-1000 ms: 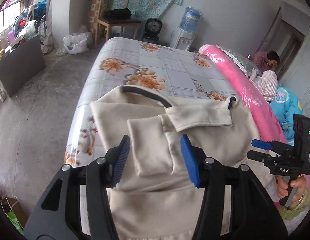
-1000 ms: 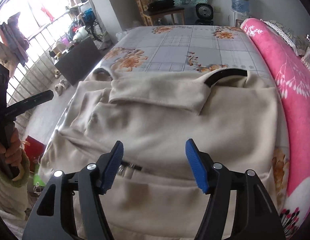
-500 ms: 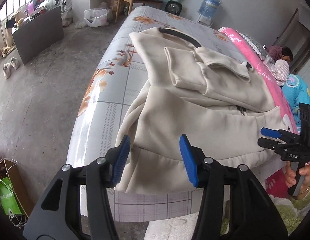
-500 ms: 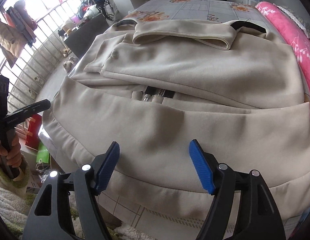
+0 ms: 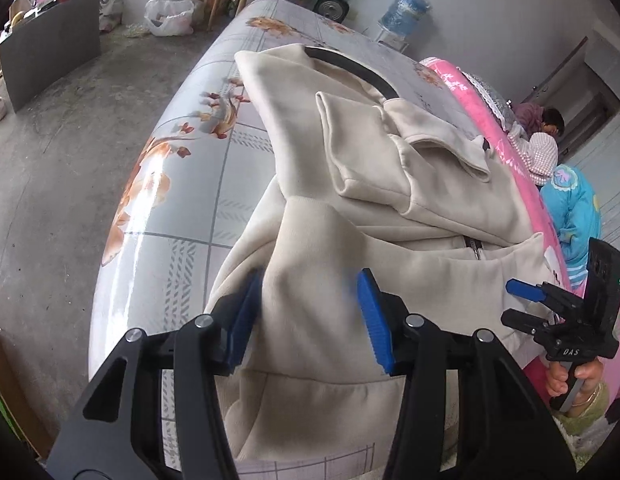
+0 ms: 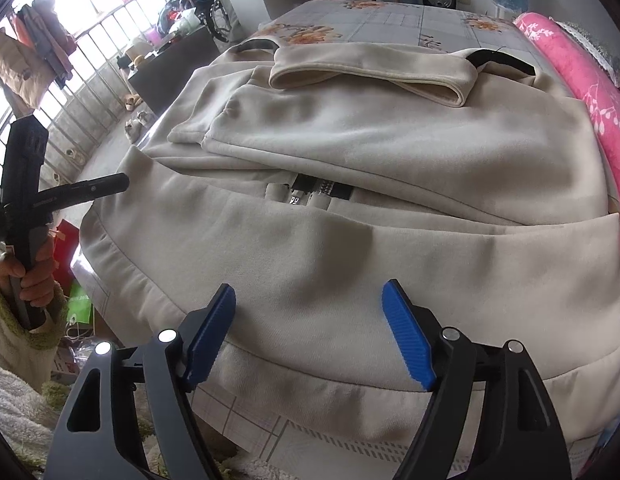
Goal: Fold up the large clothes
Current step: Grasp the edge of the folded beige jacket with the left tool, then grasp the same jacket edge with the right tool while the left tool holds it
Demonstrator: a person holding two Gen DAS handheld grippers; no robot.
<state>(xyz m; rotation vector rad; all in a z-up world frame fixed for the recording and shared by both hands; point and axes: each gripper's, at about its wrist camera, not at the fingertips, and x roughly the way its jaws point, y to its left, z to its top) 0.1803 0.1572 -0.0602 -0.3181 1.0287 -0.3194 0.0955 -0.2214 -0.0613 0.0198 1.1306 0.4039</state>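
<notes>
You stood at the near end of a bed covered with a grey, flower-printed plastic sheet [image 5: 181, 216], holding a black two-finger tong with blue pads in each hand. A large cream fleece jacket [image 6: 390, 248] with a dark-lined hood lay flat across that sheet, both sleeves already folded in over the body, its ribbed hem [image 6: 350, 396] hanging a little over the near edge.

Your left gripper [image 5: 310, 316] pointed down at the jacket's left lower corner. A raised ridge of cloth stood between its jaws, which were roughly half open; one pad [image 5: 245, 320] lay against the fabric, but whether the two pads were actually pinching it could not be told.

Your right gripper [image 6: 310, 336] hung above the hem on the jacket's right side. Its jaws had just been opening and stood wide apart, with cloth beneath them but nothing clamped.

Judging by the tucked sleeves, the step in hand was probably taking hold of the bottom edge at two points for the lengthwise fold. The next move would likely call for lowering each tong onto the hem, closing on every layer there, and carrying the bottom up toward the hood [image 5: 350, 68] evenly, so the sleeves stay folded in.
</notes>
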